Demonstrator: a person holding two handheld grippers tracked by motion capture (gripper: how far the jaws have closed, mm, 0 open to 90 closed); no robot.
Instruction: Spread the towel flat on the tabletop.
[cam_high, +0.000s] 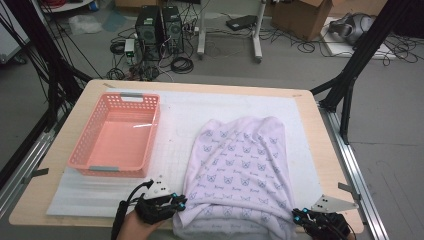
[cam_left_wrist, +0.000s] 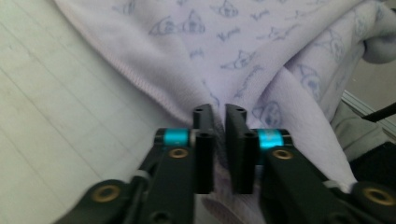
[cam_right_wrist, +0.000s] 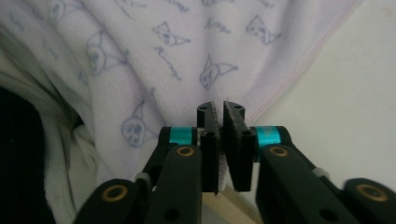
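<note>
A pale lilac cloth (cam_high: 240, 160) printed with small cat faces lies rumpled on the white mat, its near edge hanging over the table's front. At the cloth's near left corner my left gripper (cam_high: 180, 202) pinches the hem. In the left gripper view the cloth (cam_left_wrist: 233, 46) gathers into folds that run between the narrow jaws of that gripper (cam_left_wrist: 219, 121). My right gripper (cam_high: 296, 215) holds the near right corner. In the right gripper view the stitched edge of the cloth (cam_right_wrist: 187, 46) is clamped between the jaws of the right gripper (cam_right_wrist: 219, 116).
An empty pink plastic basket (cam_high: 120, 95) stands on the left part of the white foam mat (cam_high: 175, 125). The wooden table (cam_high: 320, 130) ends just right of the cloth. Computer towers, cables and boxes lie on the floor beyond.
</note>
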